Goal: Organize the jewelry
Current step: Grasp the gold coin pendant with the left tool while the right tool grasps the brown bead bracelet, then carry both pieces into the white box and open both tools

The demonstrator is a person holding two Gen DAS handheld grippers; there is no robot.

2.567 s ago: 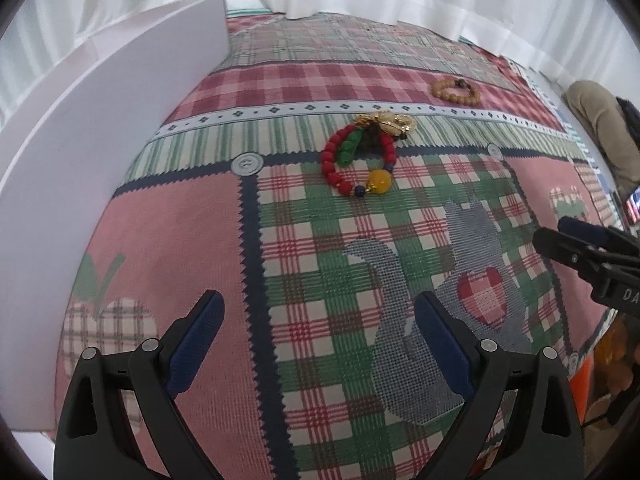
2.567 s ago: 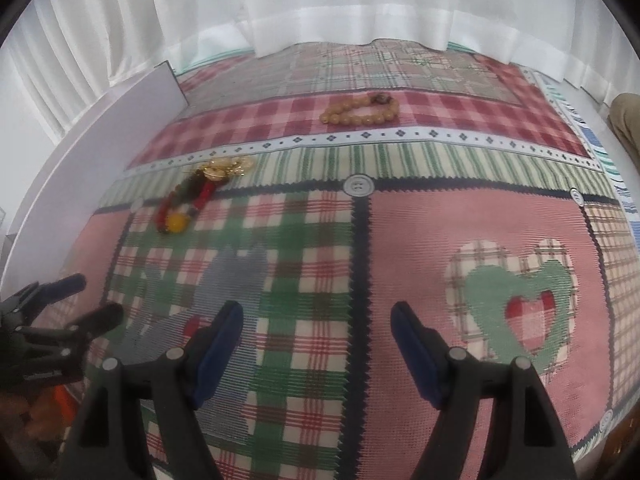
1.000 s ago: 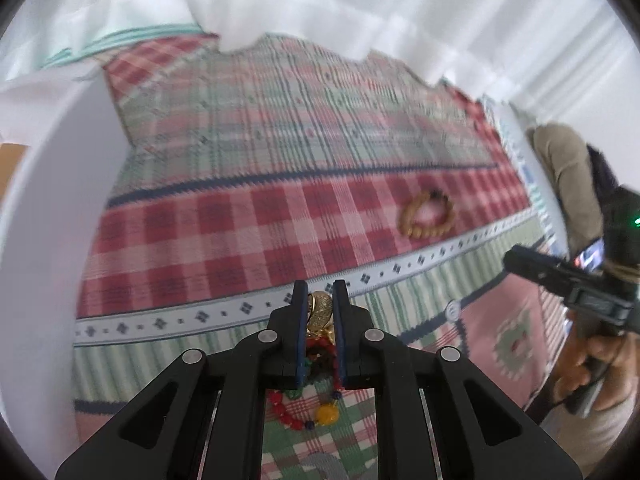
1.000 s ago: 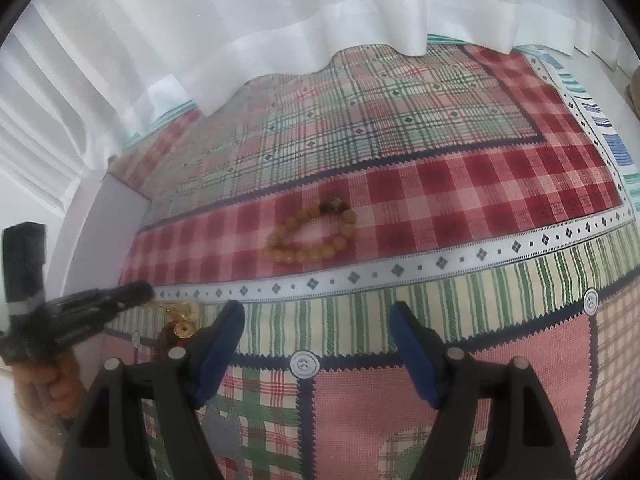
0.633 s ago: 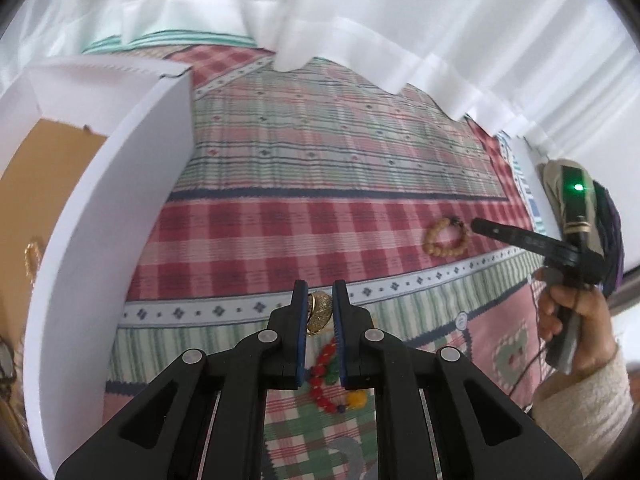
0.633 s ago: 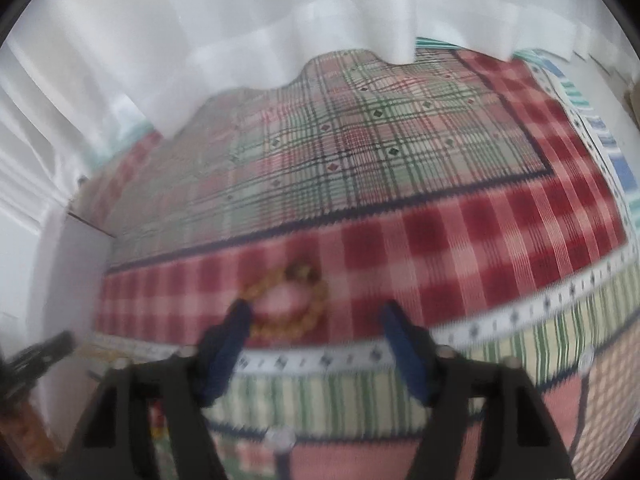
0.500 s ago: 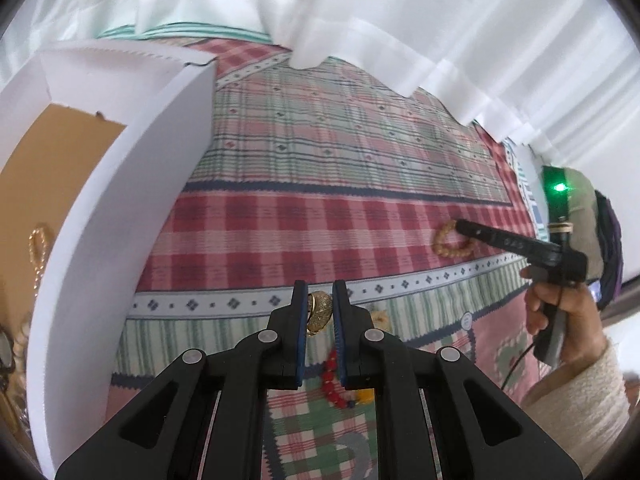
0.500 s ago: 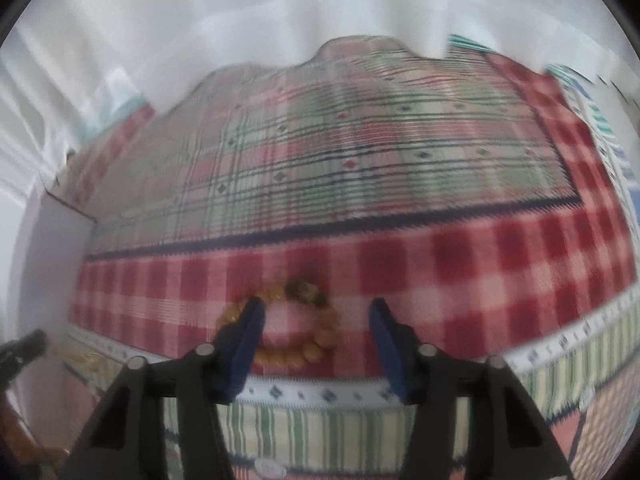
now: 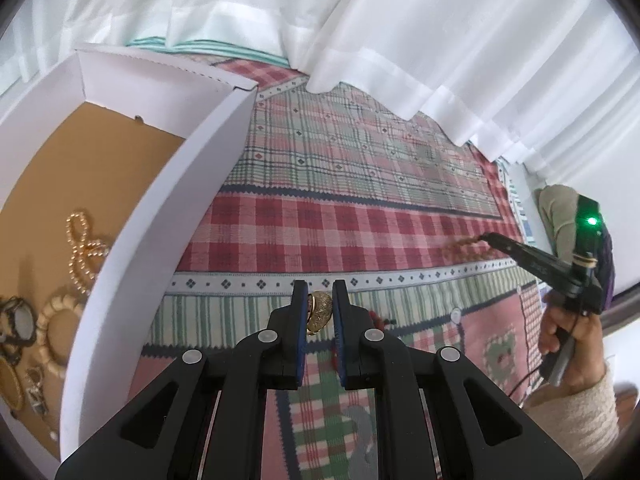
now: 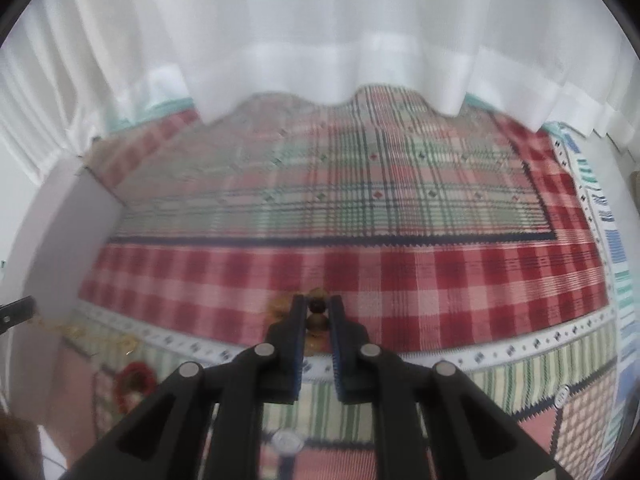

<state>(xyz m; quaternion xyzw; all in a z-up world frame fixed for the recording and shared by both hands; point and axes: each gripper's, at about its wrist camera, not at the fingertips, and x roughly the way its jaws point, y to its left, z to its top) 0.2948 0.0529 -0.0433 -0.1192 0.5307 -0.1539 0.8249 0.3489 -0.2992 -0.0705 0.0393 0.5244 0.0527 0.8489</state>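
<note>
My left gripper (image 9: 319, 307) is shut on the gold charm (image 9: 319, 311) of the red bead bracelet and holds it above the patchwork cloth; a few red beads (image 9: 376, 317) show behind the right finger. A white box (image 9: 160, 216) with a brown floor stands at the left, holding a pearl string (image 9: 82, 248), a cream ring bracelet (image 9: 60, 322) and darker pieces. My right gripper (image 10: 317, 314) is shut on the amber bead bracelet (image 10: 316, 320) over the red check band. In the left wrist view it (image 9: 490, 236) grips that bracelet (image 9: 464, 248).
White curtains (image 9: 400, 40) hang along the far edge of the cloth. The box wall (image 10: 60, 232) is at the left of the right wrist view, with the left gripper's tip (image 10: 16, 312) and the hanging red beads (image 10: 134, 384) beside it.
My right gripper has closed on the amber bracelet. My left gripper has carried the red bracelet up and leftward, so the box interior now shows.
</note>
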